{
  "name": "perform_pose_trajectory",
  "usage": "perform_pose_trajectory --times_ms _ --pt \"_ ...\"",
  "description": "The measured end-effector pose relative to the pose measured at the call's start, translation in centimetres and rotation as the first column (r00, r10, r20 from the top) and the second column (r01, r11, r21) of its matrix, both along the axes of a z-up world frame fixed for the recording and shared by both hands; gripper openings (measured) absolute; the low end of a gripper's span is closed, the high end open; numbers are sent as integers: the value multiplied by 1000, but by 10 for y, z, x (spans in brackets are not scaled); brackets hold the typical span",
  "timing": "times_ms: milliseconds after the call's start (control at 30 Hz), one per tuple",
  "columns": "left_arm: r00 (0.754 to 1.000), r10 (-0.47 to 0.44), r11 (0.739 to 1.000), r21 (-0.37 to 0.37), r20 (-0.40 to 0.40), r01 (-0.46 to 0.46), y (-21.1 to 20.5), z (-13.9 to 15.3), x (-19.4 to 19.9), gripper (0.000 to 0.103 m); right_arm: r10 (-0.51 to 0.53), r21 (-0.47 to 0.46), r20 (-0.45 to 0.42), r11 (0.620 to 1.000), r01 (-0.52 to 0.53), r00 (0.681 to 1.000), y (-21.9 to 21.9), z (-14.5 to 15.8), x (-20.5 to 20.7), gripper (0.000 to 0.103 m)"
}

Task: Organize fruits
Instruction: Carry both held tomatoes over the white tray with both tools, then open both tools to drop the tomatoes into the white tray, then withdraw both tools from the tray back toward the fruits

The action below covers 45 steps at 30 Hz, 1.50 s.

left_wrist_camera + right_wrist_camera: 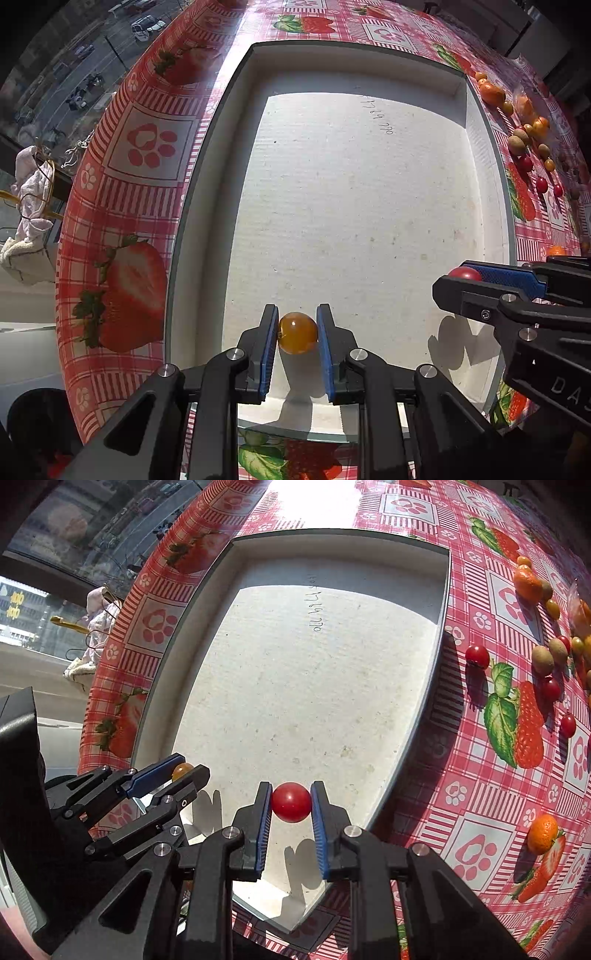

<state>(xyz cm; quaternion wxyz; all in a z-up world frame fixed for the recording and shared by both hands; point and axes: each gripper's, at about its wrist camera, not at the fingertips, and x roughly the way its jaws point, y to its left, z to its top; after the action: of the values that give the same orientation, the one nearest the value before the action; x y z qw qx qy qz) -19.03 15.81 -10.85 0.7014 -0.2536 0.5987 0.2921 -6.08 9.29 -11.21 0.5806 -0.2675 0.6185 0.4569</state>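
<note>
My left gripper [297,332] is shut on a yellow-orange cherry tomato [297,332] and holds it above the near end of a shallow white cardboard tray [221,155]. My right gripper [291,802] is shut on a red cherry tomato [291,802] above the same tray [441,602], near its front right part. The right gripper shows at the right of the left wrist view [461,278], the left gripper at the left of the right wrist view [183,771]. The tray floor is bare.
The table has a red checked cloth with strawberry prints [480,805]. Right of the tray lie loose fruits: red cherry tomatoes [477,656], small kiwis [542,660], mandarins [527,585], one mandarin nearer the front [542,833]. A window and a cloth bundle [29,206] are at the left.
</note>
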Motion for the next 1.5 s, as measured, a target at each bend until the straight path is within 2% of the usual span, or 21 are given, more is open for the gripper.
perform_pose_trajectory --times_ms 300,333,367,433,567,667,733,900,1000,1233,1367,1500 --pt "999 -20 1000 22 -30 20 -14 -11 0 24 30 -56 9 998 -29 1000 5 -18 -6 24" --pt "999 -21 999 29 -35 22 -15 -11 1 28 30 -58 6 998 -30 1000 5 -19 -6 26" --pt "999 -20 999 37 -42 22 -16 -11 2 45 29 -61 3 998 -29 1000 7 -20 -6 29" --pt "999 -11 998 57 -37 14 -17 -9 1 73 28 -60 5 998 -28 1000 11 -23 -7 45" --pt "998 -16 998 54 -53 19 -18 -9 -1 74 23 -50 6 998 -23 1000 14 -21 -6 52" --pt "998 -14 999 47 -60 17 -14 -9 2 74 12 -39 -4 999 -12 1000 15 -18 -6 66" --pt "998 -15 999 44 -53 17 -9 -4 2 74 5 -22 -9 1000 -5 1000 14 -12 -4 81" --pt "999 -37 997 65 -40 40 -8 12 3 74 -18 22 2 1000 18 1000 14 9 -1 86" --pt "998 -65 995 74 -26 66 -14 23 16 74 -38 42 17 998 37 999 -2 21 9 96" --pt "984 -176 981 86 12 174 -42 45 53 74 -170 38 29 985 169 985 -45 28 50 97" --pt "966 -257 964 79 42 253 -63 57 84 74 -280 12 38 960 280 959 -87 23 80 97" --pt "936 -346 937 66 69 342 -96 63 124 74 -397 -12 52 917 398 916 -138 18 114 97"
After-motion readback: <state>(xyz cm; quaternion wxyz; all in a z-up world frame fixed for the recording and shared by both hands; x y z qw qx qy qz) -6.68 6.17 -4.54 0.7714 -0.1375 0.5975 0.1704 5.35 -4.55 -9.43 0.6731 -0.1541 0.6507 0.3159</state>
